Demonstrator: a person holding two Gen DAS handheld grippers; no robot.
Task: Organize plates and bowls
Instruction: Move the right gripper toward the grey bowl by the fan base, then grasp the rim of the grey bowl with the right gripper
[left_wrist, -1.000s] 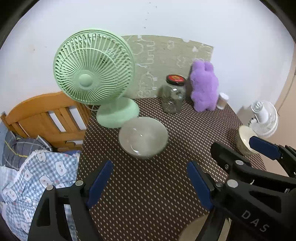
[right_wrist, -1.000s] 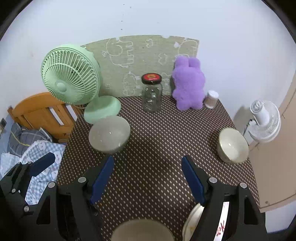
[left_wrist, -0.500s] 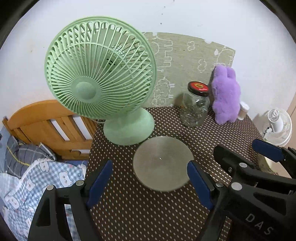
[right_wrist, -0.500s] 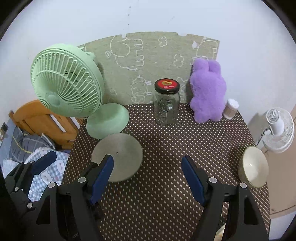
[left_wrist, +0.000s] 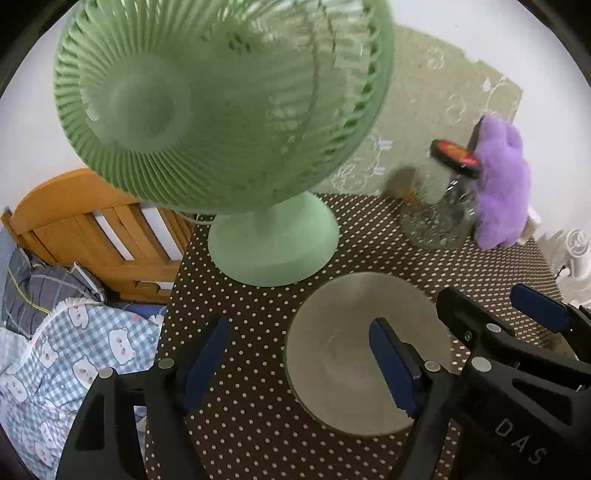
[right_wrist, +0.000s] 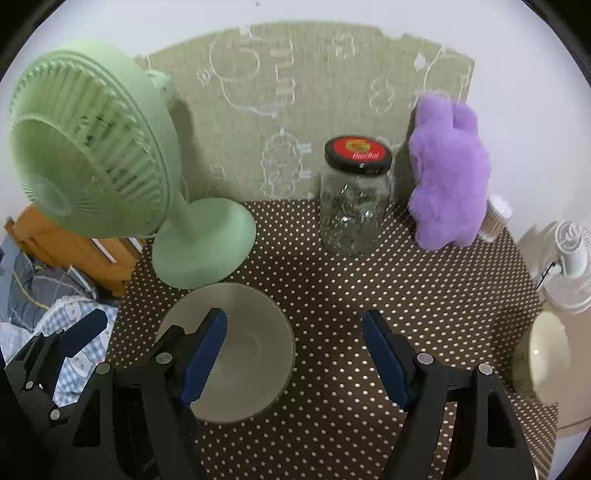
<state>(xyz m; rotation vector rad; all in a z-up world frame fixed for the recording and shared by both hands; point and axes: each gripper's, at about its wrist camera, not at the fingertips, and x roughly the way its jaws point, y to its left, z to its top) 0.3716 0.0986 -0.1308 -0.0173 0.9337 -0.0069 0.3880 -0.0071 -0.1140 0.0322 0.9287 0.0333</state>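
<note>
Gripper jaws came first in my view: my left gripper (left_wrist: 299, 363) was closing, with one pad over the hollow of the grey bowl (left_wrist: 343, 354) and the other outside its near rim, neither yet pressing as far as I could tell. My right gripper (right_wrist: 293, 354) stood wide and held nothing, its left pad also over that bowl. White letters "DAS" showed on its black arm in the left view.

The bowl sat on the dotted tablecloth (right_wrist: 332, 280), just beside the foot of the green fan (left_wrist: 273, 243). I judged that a thin pinch on the smooth rim could slip, and that a lift swung wide could knock the fan. Both grippers crowded one bowl, so they could foul each other.

Farther off, the cream bowl (right_wrist: 546, 354) sat at the right edge of the table, where a nudge could tip it off. Beyond stood the glass jar (right_wrist: 354, 206), its lid writing too blurred to read, and the purple plush toy (right_wrist: 448, 184).
</note>
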